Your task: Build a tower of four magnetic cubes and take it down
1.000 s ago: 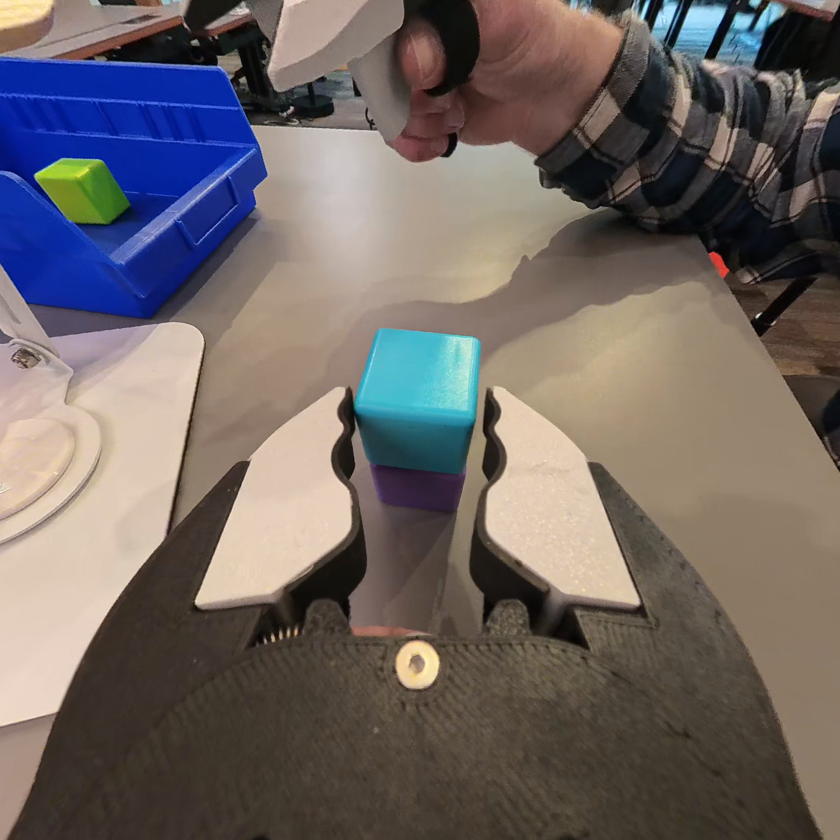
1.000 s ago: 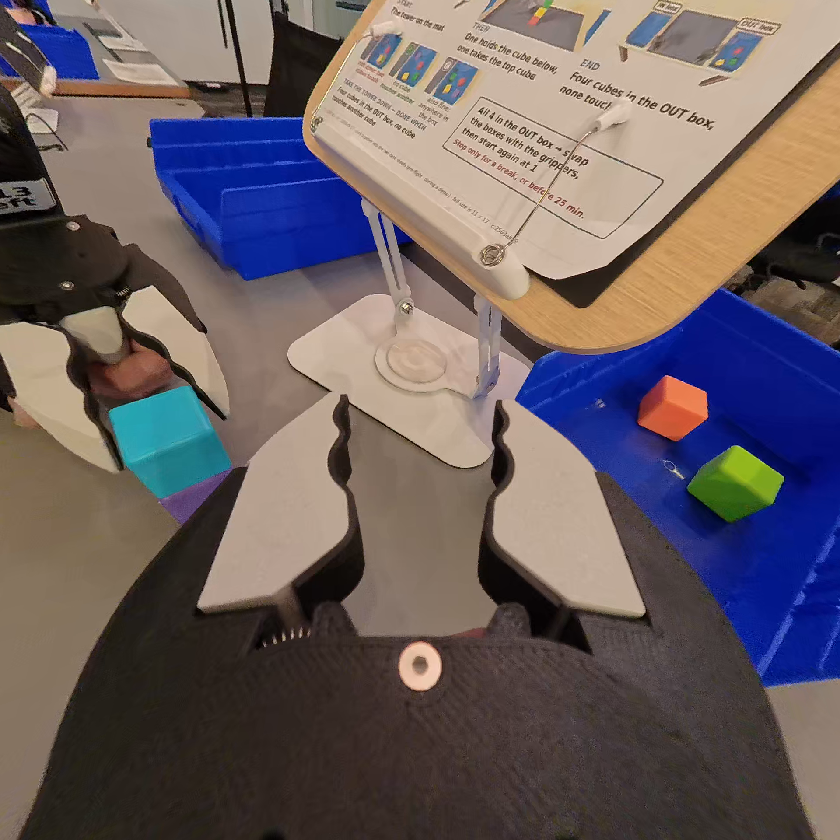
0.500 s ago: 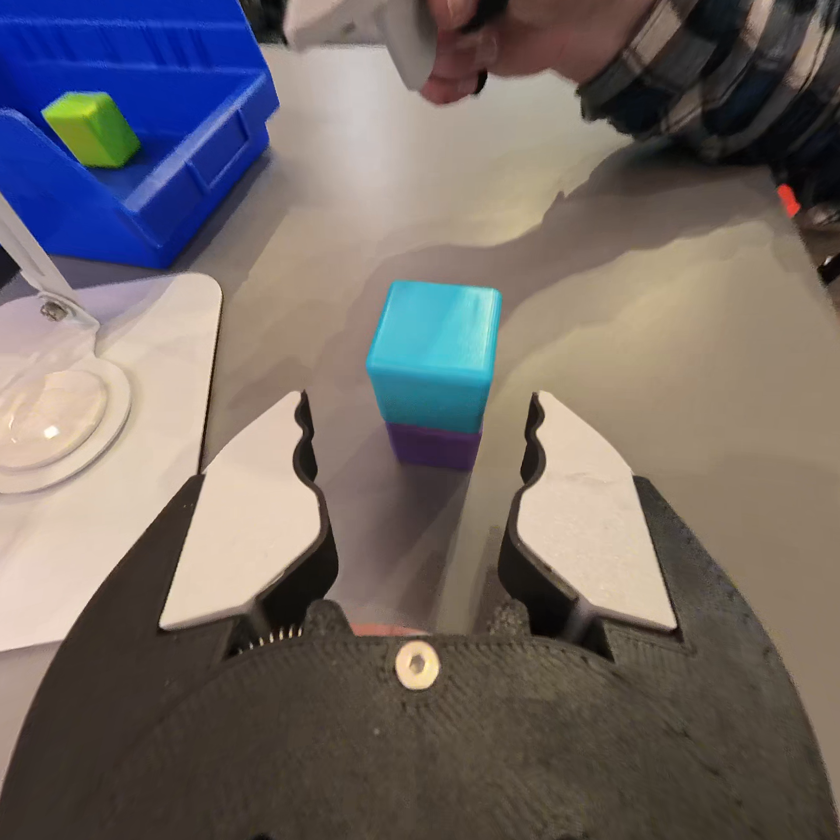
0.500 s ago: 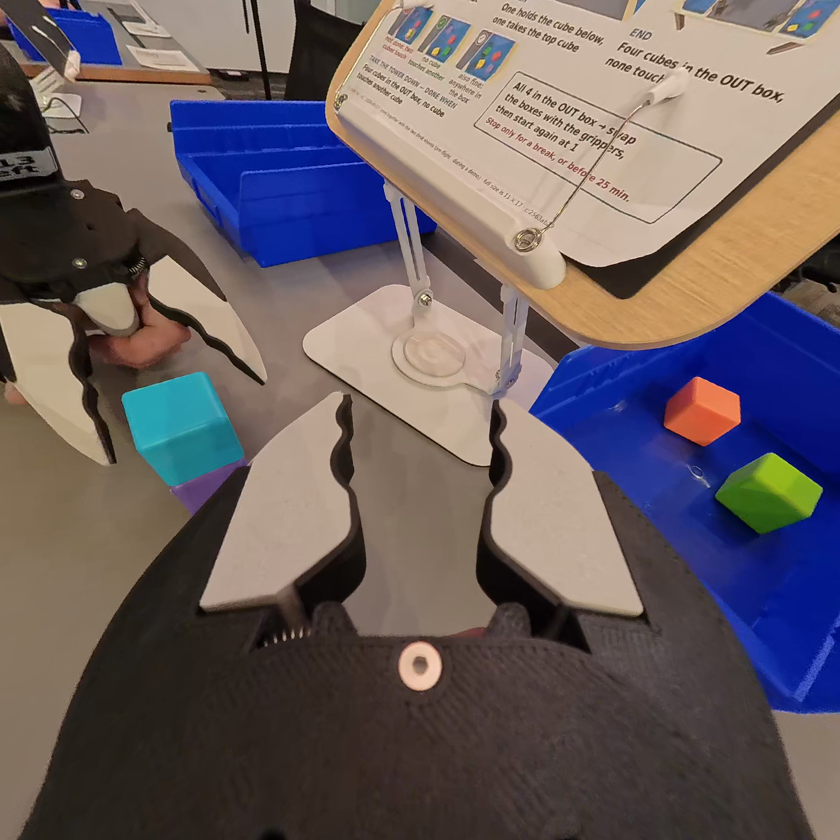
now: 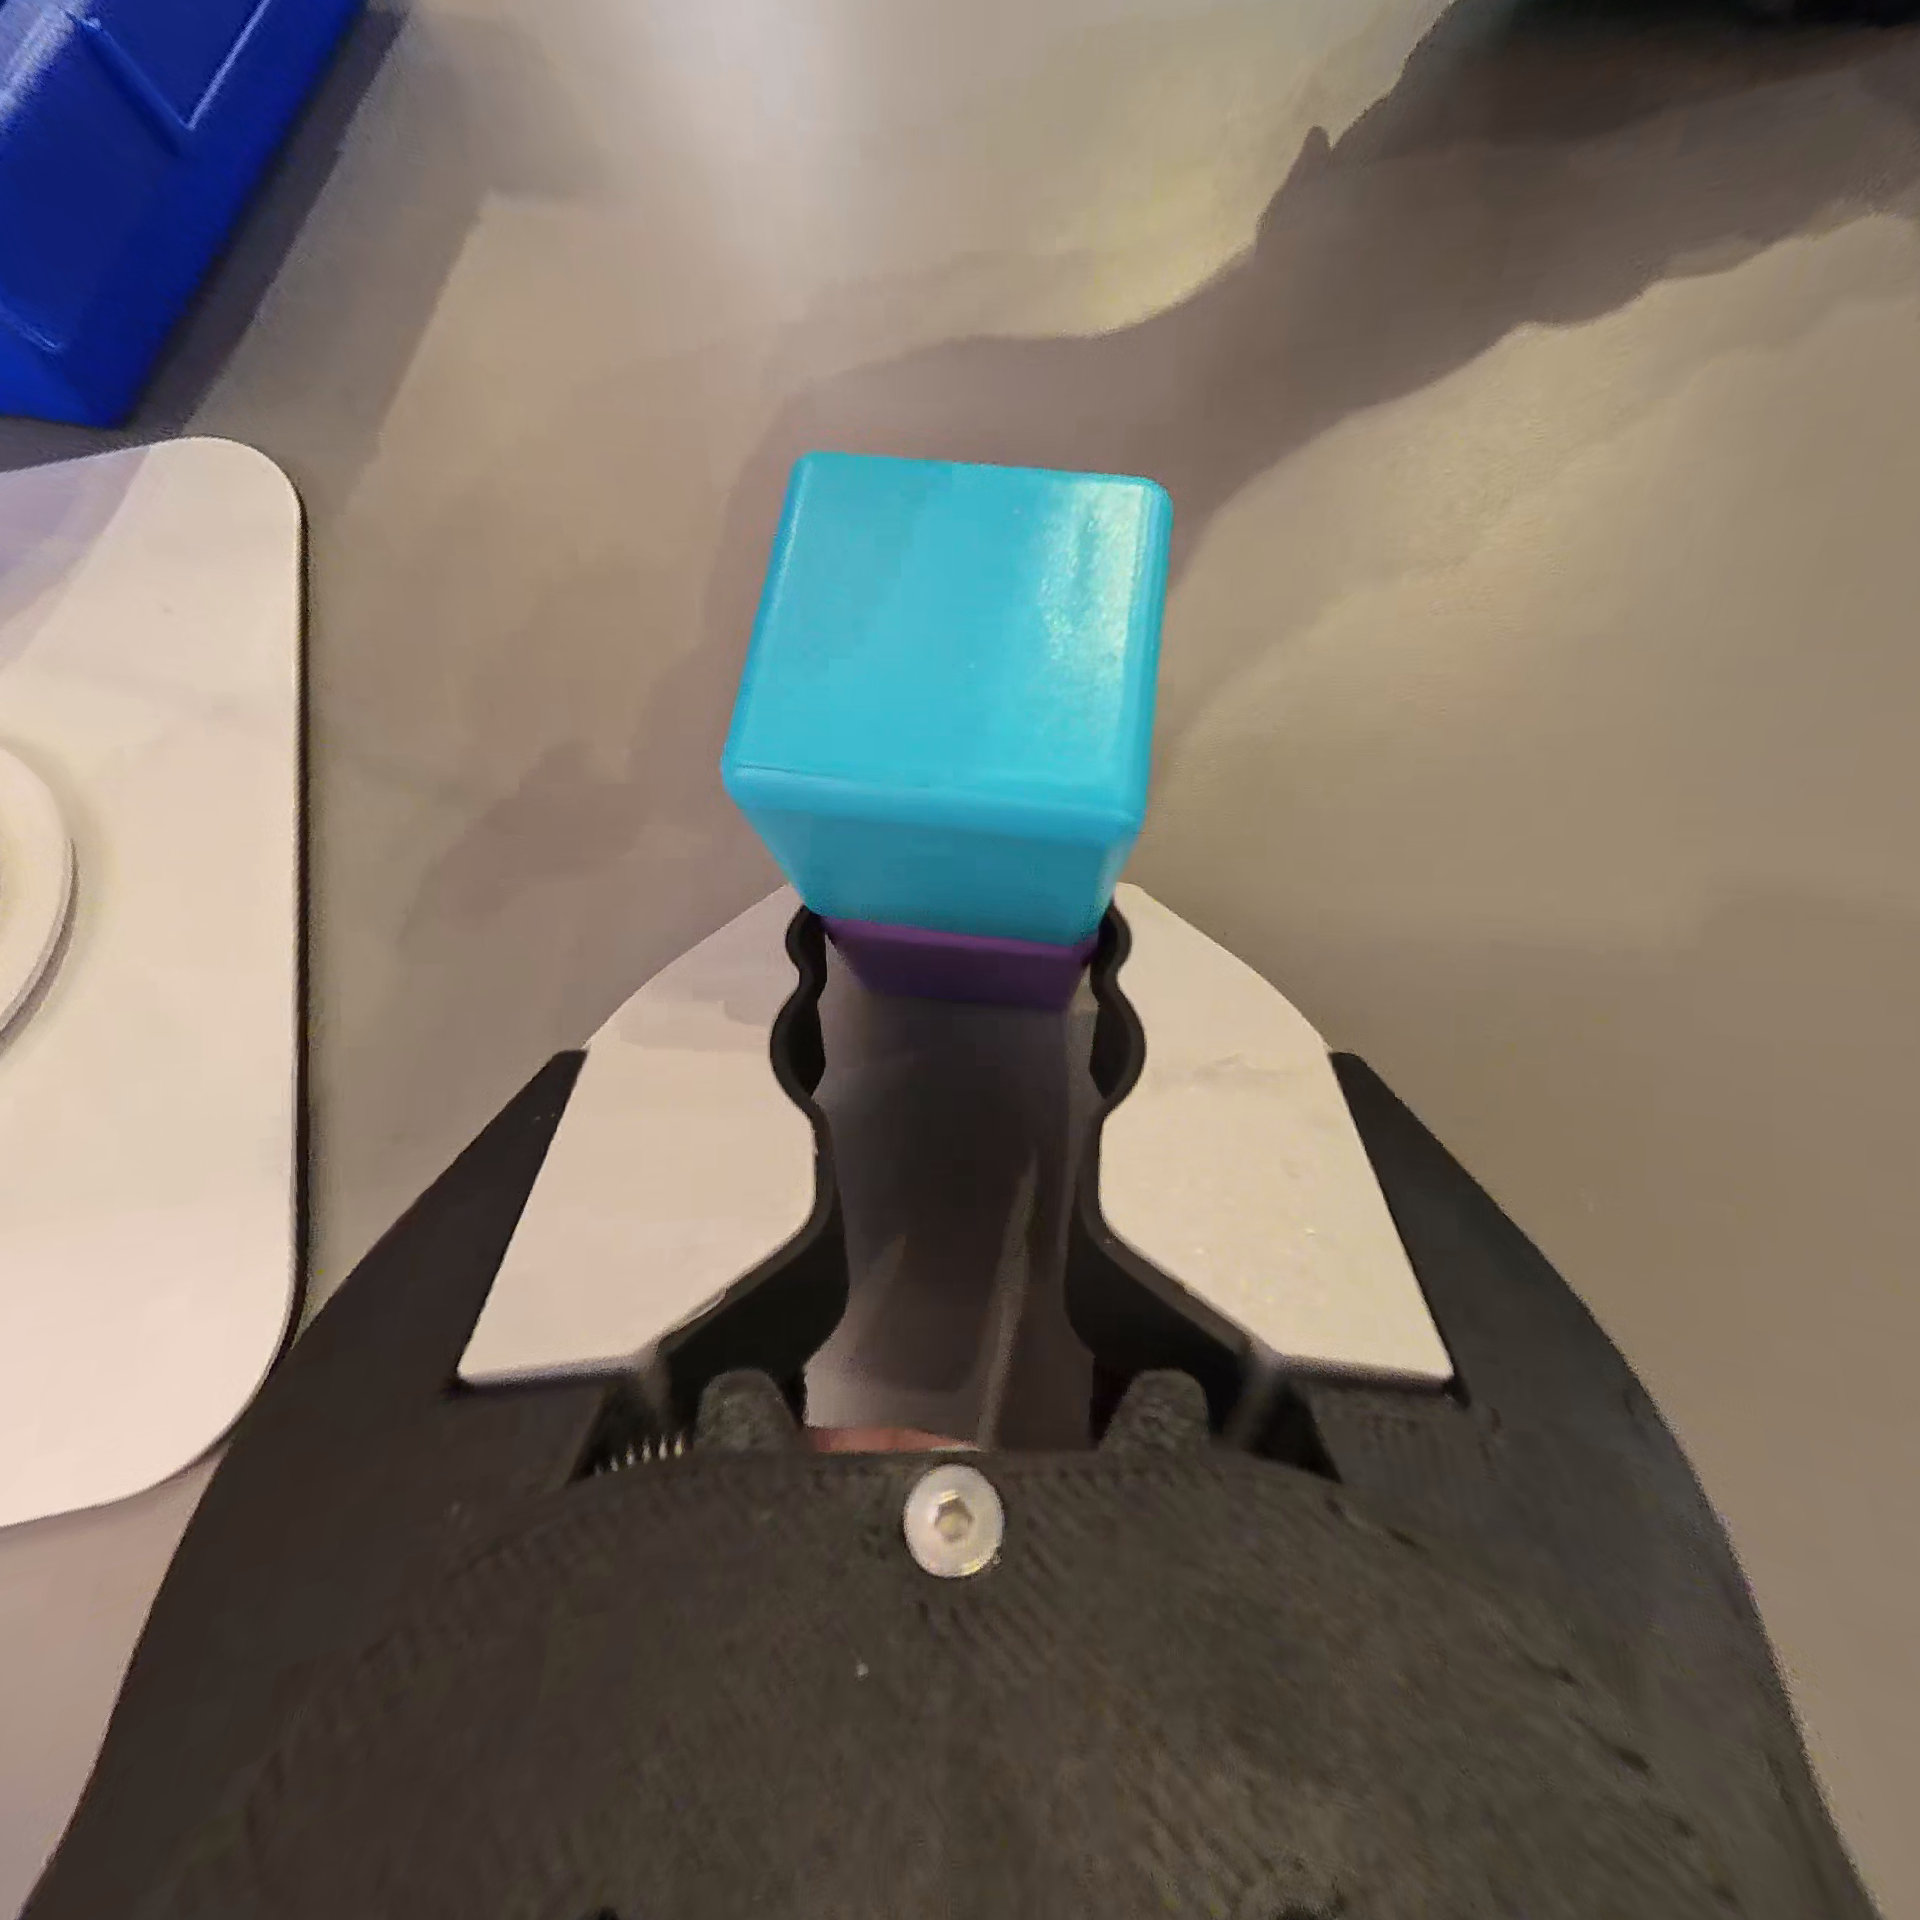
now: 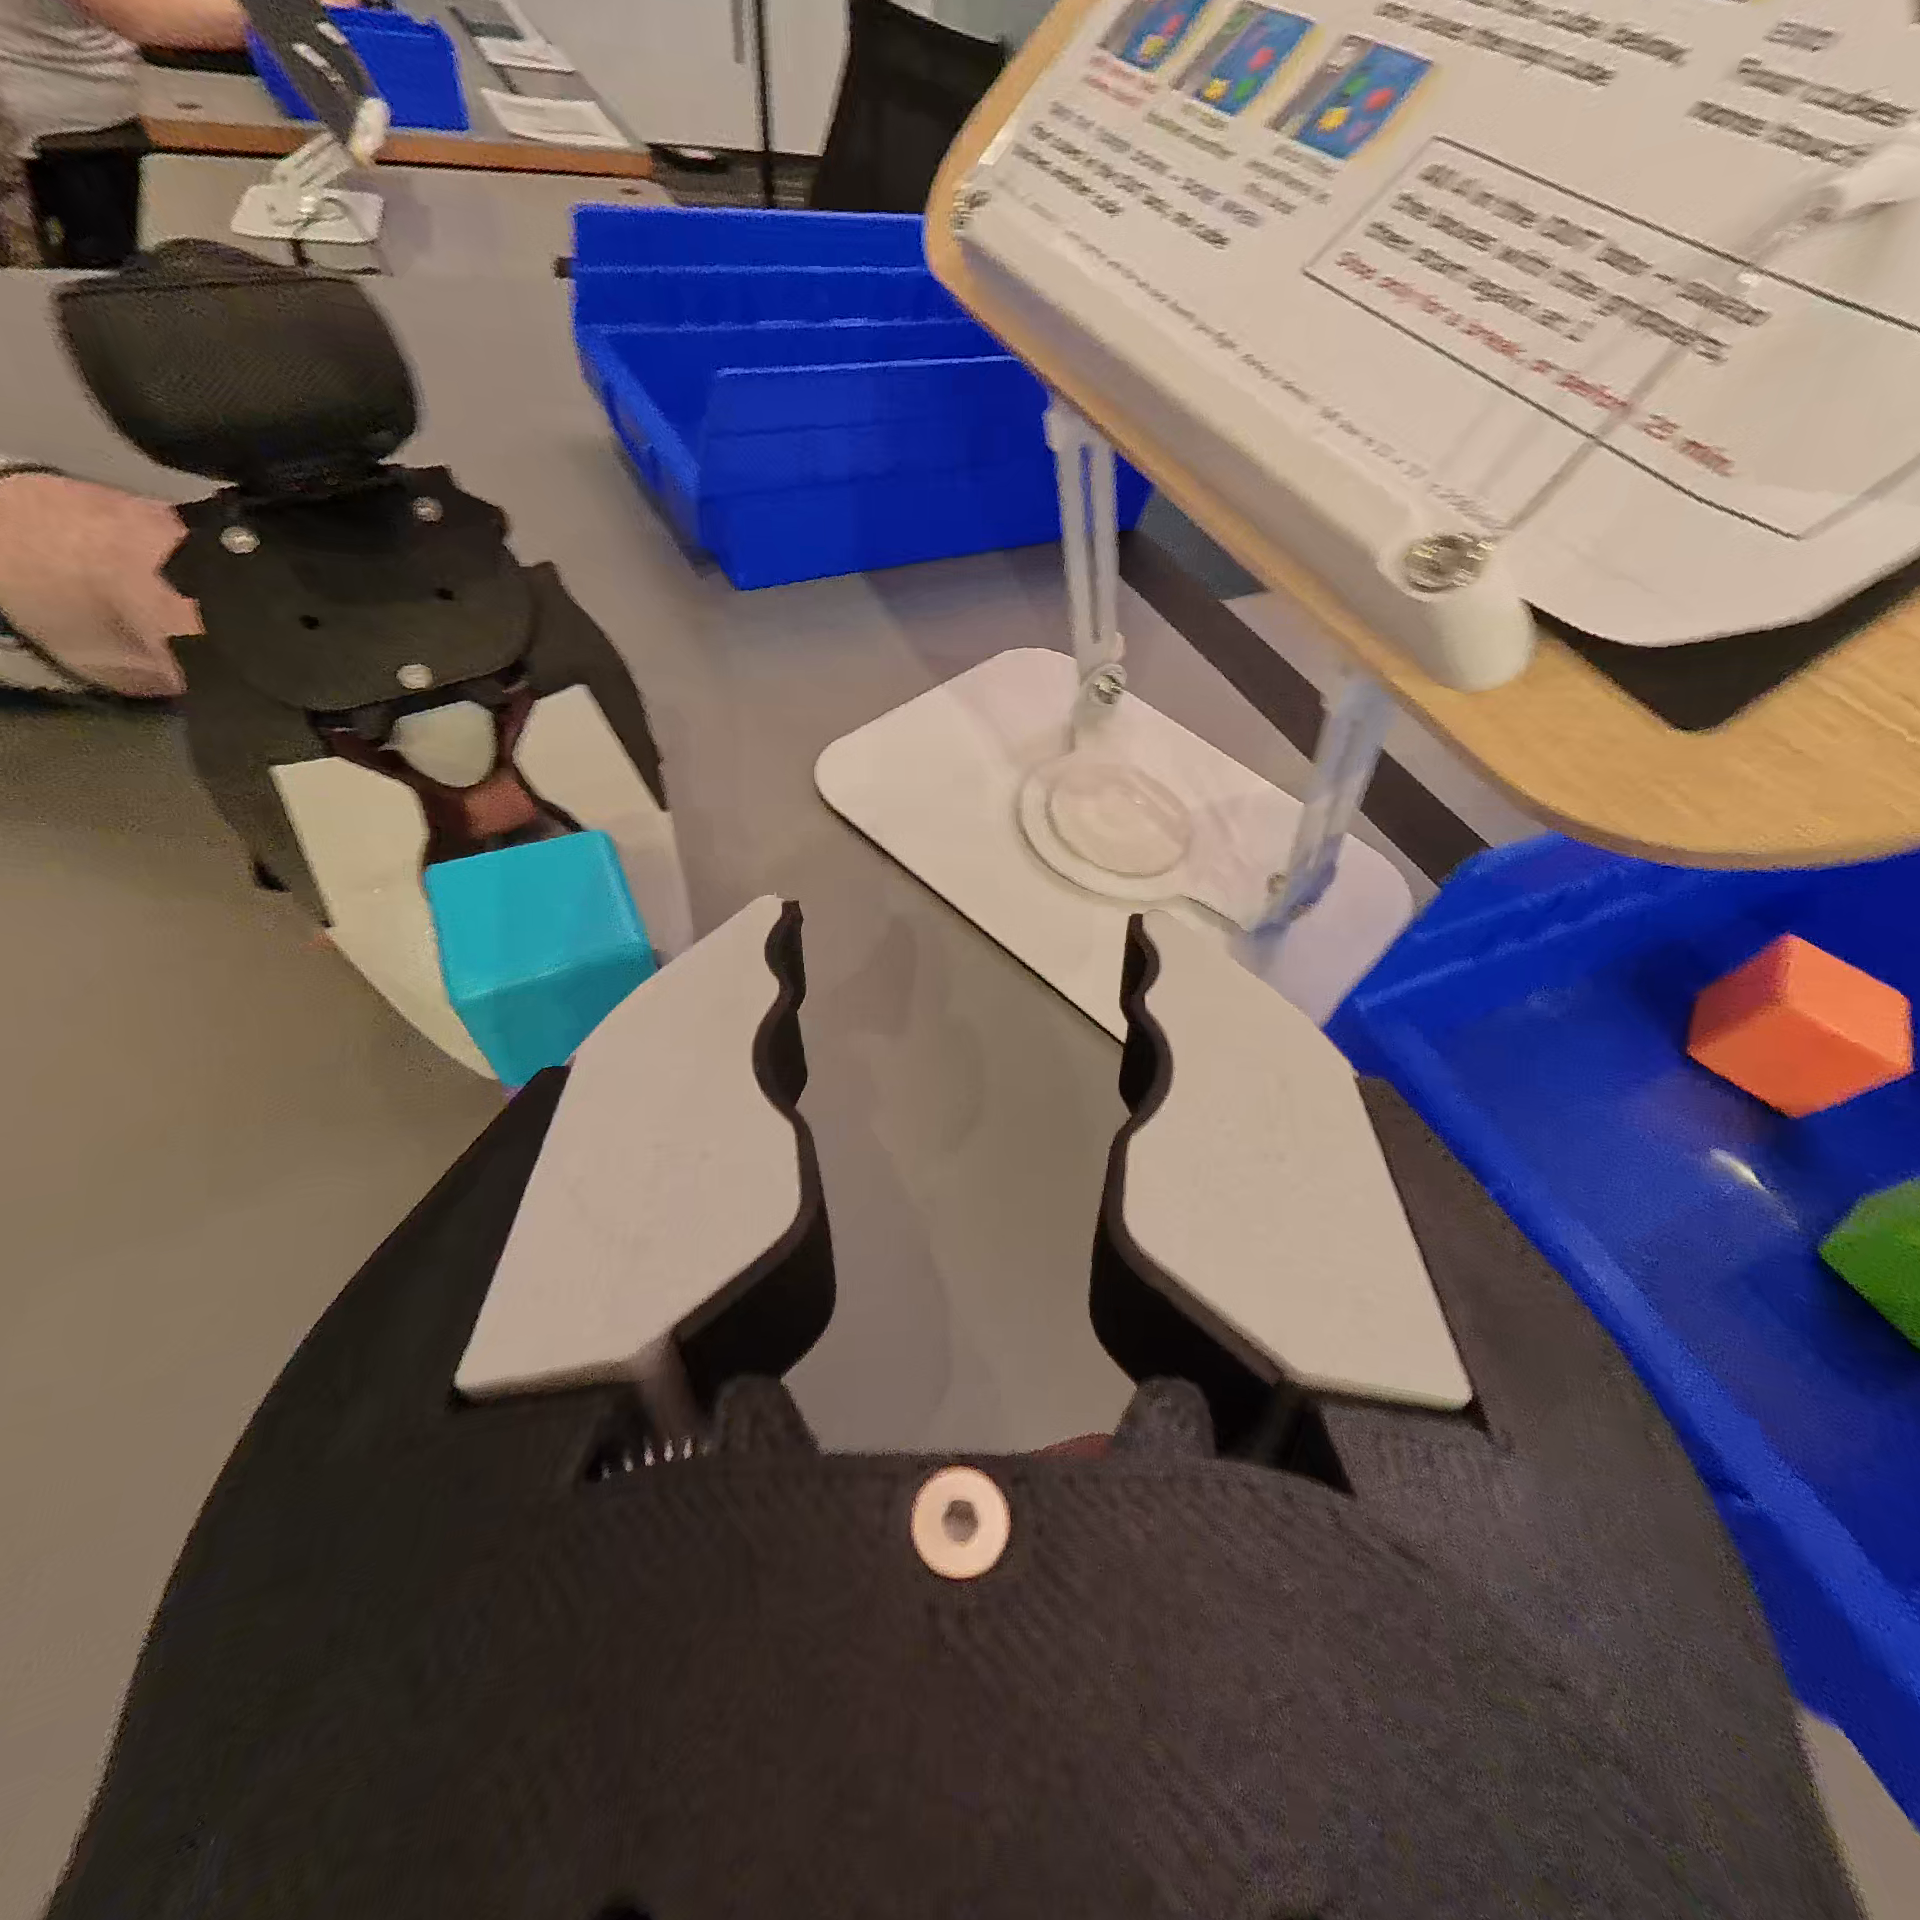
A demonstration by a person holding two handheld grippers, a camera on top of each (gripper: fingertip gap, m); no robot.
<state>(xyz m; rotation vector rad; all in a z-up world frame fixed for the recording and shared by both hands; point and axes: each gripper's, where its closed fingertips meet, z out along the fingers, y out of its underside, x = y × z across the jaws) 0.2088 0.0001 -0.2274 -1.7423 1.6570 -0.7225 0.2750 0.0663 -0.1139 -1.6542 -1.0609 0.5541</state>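
Left gripper: your left gripper point(image 5: 958, 940) sits low on the grey table point(image 5: 1507, 727), its fingertips pressed against both sides of the purple cube point(image 5: 961, 966), clamping it at the base of the stack.
Stack: the teal cube point(image 5: 940, 686) stands squarely on the purple one, two high, upright, near the middle of the table (from the right wrist view only a sliver of purple shows under the teal).
Right gripper: your right gripper point(image 6: 961, 935) hangs above the table with its jaws parted a moderate way and nothing between them; the stack lies to its left, just beside its left finger in the picture.
Spare cubes: an orange cube point(image 6: 1803, 1023) and a green cube point(image 6: 1881, 1268) lie apart from each other in the blue bin point(image 6: 1538, 1091) at the right edge of the right wrist view, the green one cut off by the frame.
Second bin: another blue bin point(image 6: 831, 416) stands farther back on the table, behind the stack.
Instruction stand: a white base plate point(image 6: 935, 769) rests on the table between the two bins, carrying a tilted wooden board point(image 6: 1662, 769) with a printed sheet clipped to it.
Your hand: a hand point(image 6: 83, 592) grips the left gripper from behind (seen in the right wrist view, partly blurred).
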